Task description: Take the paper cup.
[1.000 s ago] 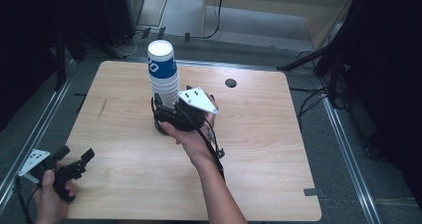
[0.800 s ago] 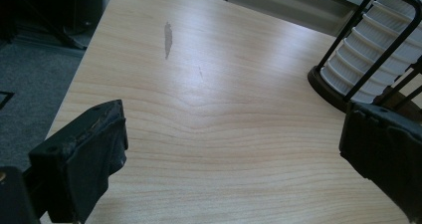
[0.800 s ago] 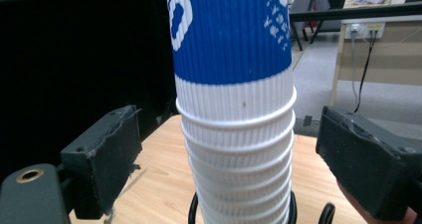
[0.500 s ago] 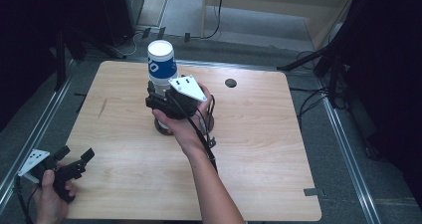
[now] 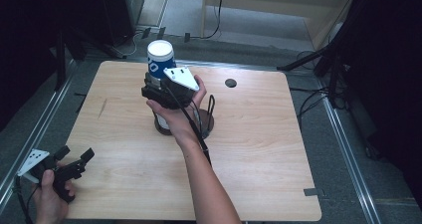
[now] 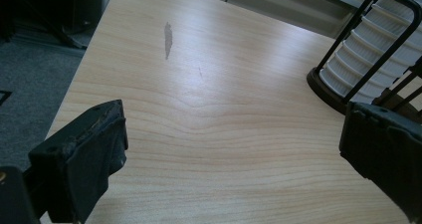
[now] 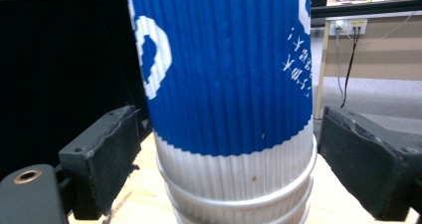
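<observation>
The table (image 5: 249, 134) is evenly lit from above with soft, faint shadows, while the surroundings fall into near black. A pale sheen of glare runs across the wood in the left gripper view. In the right gripper view the cup (image 7: 224, 69) is sharp, and the jaws at the bottom edges look slightly soft.

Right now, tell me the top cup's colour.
The top cup is ribbed blue with white markings, clearest in the right gripper view.

High view looks down on the tabletop (image 5: 259, 149); both gripper views sit low, sharing the cup stack (image 7: 224, 84), seemingly.
</observation>
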A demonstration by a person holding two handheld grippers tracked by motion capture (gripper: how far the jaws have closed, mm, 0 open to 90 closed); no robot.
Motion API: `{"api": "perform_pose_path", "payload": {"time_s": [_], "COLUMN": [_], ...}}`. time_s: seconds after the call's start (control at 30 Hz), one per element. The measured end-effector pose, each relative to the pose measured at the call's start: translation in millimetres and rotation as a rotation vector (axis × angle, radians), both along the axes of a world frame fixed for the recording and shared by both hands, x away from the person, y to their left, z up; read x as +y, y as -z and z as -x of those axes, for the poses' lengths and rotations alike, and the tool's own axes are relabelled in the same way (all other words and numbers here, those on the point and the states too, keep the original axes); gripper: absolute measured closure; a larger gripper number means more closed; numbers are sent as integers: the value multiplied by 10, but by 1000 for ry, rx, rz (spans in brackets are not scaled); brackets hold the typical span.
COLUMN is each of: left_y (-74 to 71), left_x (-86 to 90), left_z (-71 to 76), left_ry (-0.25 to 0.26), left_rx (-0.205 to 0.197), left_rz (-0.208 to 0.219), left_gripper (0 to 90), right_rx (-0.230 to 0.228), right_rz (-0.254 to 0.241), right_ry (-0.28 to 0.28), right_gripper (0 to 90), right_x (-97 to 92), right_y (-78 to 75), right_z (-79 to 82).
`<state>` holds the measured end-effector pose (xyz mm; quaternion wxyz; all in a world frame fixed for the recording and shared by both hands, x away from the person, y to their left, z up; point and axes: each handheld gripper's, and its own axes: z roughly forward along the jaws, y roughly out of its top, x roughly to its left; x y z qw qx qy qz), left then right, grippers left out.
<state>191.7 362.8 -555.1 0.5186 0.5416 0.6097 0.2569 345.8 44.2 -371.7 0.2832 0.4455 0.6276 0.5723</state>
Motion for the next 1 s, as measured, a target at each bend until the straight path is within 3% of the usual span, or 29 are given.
{"api": "perform_pose_path", "payload": {"time_s": [0.53, 1.0], "left_y": [-1, -1], "left_x": [-2, -4], "left_z": [-3, -9], "left_ry": [3, 4], "left_rx": [2, 3], "left_rz": [-4, -5], "left_gripper": [0, 0], "right_rx": [-4, -53], "right_rz": [10, 9], "right_ry": [31, 58], "right_gripper": [109, 177], "right_x": [90, 137], "right_y": [-12, -43], "right_z": [-136, -126]}}
